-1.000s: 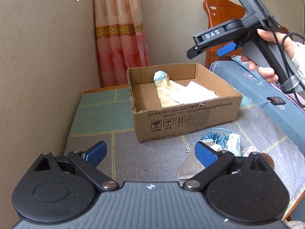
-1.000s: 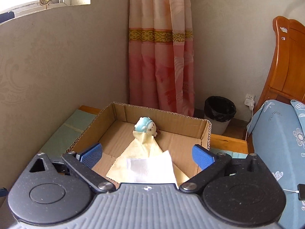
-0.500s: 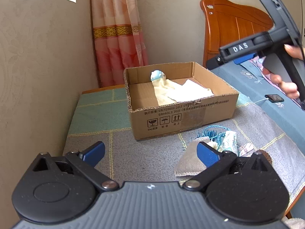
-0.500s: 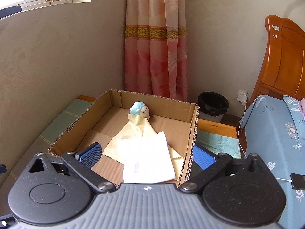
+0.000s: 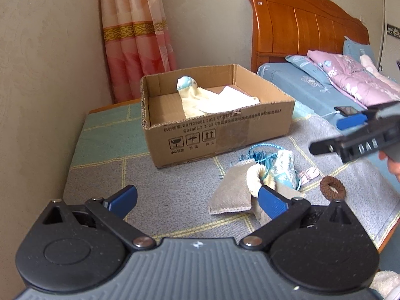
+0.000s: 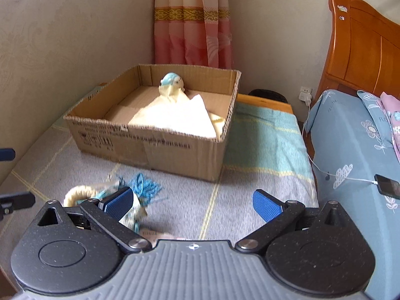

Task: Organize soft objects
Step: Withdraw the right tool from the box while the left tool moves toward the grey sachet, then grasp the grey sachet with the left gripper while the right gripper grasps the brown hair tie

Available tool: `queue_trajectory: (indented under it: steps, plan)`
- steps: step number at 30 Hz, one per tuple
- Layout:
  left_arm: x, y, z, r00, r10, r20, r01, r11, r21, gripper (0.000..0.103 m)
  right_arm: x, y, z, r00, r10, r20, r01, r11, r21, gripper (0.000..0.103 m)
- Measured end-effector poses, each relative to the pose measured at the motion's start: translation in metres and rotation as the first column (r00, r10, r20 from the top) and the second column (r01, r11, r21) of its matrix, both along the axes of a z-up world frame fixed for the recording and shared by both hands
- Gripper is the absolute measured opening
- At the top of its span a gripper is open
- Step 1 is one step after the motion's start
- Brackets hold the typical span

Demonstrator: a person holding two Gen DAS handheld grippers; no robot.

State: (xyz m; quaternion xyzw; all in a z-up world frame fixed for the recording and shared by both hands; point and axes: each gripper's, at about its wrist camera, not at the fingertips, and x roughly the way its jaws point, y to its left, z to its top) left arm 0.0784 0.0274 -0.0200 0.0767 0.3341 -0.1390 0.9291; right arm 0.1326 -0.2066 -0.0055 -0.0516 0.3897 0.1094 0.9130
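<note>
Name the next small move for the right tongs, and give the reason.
Probably lower the right tongs onto the blue tasselled pouch and close on it. They are open and empty above the pile, while the cardboard box already holds the toy cloth; the pouch, the grey pouch and the brown hair tie lie outside.

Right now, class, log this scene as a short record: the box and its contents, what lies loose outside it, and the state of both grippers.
box: open cardboard box on the mat
in box: toy with blue head, white cloth
loose on mat: grey pouch, cream ring, blue tassel, brown hair tie
left gripper: open, empty
right gripper: open, empty, over the loose pile
nearby: bed, phone on charge
</note>
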Motion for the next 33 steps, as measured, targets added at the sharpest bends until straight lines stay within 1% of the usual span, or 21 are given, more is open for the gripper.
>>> queue_trajectory:
  steps: [3,5,9,13,19,21,28,33]
  plan:
    - [-0.001,-0.006,-0.007,1.0,-0.01,-0.008,0.01,0.999,0.039,0.102,-0.02,-0.003,-0.017,1.0,0.005,-0.025,-0.005,1.0,-0.009,0.103]
    - [0.0,-0.008,-0.011,1.0,-0.02,-0.02,0.021,0.999,0.046,0.102,-0.033,-0.004,-0.027,0.999,0.01,-0.04,-0.011,1.0,-0.012,0.103]
    - [0.006,-0.011,-0.019,0.999,-0.029,-0.046,0.031,0.998,0.051,0.102,-0.046,-0.005,-0.041,0.997,0.01,-0.073,-0.011,1.0,-0.008,0.103]
    - [0.012,-0.017,-0.025,0.997,-0.048,-0.061,0.052,0.997,0.064,0.102,-0.053,-0.001,-0.051,0.997,0.011,-0.077,-0.014,0.999,-0.046,0.103]
    - [0.031,-0.021,-0.036,0.996,-0.043,-0.084,0.049,0.995,0.083,0.102,-0.052,-0.004,-0.057,0.997,0.009,-0.08,-0.014,0.998,-0.053,0.103]
    - [0.035,-0.02,-0.036,0.996,-0.04,-0.08,0.046,0.996,0.076,0.102,-0.052,-0.003,-0.057,0.997,0.011,-0.077,-0.016,0.998,-0.06,0.103]
    - [0.05,-0.009,-0.03,0.999,0.013,-0.048,-0.01,0.998,0.064,0.102,-0.051,-0.005,-0.058,0.997,0.025,-0.077,-0.029,0.998,-0.055,0.103]
    - [0.059,0.007,-0.027,0.996,0.087,-0.025,-0.085,0.994,0.07,0.102,-0.051,-0.006,-0.059,0.997,0.037,-0.071,-0.041,0.998,-0.051,0.103]
